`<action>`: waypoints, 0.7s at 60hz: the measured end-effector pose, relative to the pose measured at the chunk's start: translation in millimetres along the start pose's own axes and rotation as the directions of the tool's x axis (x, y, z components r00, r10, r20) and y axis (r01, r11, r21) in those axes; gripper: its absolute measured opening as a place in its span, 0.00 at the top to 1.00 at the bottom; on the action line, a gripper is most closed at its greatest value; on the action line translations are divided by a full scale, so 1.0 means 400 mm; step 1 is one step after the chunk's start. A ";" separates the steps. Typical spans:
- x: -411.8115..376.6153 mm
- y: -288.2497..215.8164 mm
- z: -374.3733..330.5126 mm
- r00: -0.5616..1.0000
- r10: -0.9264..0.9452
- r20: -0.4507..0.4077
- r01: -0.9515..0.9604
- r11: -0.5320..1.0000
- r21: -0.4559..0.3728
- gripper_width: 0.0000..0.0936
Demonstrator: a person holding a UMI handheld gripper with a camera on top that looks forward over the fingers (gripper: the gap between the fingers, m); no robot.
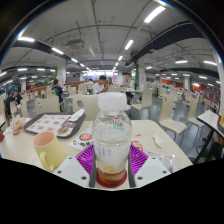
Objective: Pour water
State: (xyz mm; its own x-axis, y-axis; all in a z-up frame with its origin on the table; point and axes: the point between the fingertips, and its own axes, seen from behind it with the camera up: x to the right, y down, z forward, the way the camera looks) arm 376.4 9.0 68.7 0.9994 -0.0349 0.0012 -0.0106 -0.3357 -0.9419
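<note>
Currently the gripper (111,168) is clamped on the water bottle (111,135), both purple pads (85,160) pressing its sides. Bottle is upright, white cap on, held over the table (150,133). Yellow mug (47,150) sits just beside the fingers. Grasp looks done; tilting toward the mug and pouring are left.

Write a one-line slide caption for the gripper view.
Gripper shut on a capped plastic bottle above a cafeteria table, yellow mug beside it.
</note>
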 end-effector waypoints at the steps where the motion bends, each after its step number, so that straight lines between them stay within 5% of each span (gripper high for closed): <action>1: 0.007 0.001 -0.005 1.000 0.008 -0.006 -0.008 1.000 0.004 0.53; 12: 0.001 0.010 0.005 0.999 0.030 -0.011 -0.031 0.999 -0.030 0.39; 18: 0.001 0.043 -0.016 0.998 0.057 -0.031 -0.061 0.989 -0.135 0.08; 20: 0.003 0.044 -0.036 0.998 0.056 -0.040 -0.062 0.986 -0.157 0.13; 42: -0.069 0.035 -0.437 0.998 0.001 -0.055 -0.021 0.929 -0.370 0.09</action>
State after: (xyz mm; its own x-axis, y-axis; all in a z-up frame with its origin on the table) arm 342.7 -159.2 113.9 0.9960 -0.0870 0.0187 -0.0435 -0.6590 -0.7509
